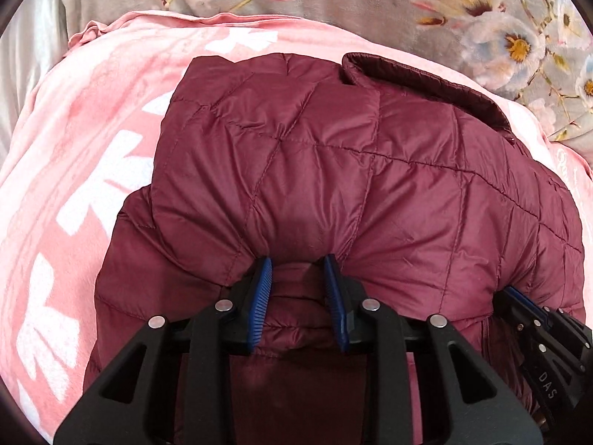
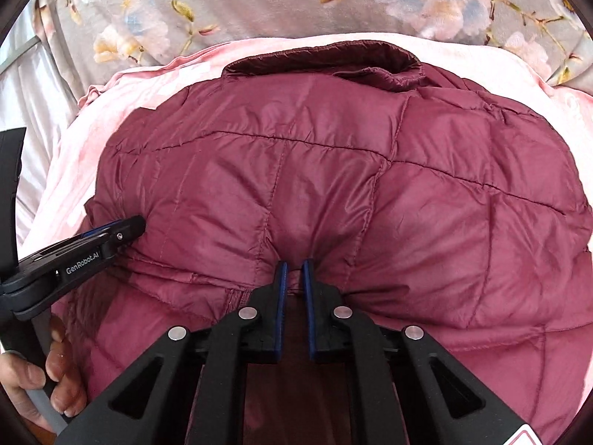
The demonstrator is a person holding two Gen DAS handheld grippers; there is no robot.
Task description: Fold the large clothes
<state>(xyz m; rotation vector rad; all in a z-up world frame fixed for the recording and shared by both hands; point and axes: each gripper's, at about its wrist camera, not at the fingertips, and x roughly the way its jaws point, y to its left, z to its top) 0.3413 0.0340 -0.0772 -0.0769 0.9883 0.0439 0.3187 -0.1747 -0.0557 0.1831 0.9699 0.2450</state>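
At 6 o'clock of the maroon quilted puffer jacket, left gripper and right gripper each pinch its folded edge; press both corners down evenly.

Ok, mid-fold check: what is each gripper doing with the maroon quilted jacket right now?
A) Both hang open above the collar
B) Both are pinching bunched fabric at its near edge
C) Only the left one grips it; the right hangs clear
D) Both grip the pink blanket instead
B: the left gripper and the right gripper each have jacket fabric gathered between their blue pads.
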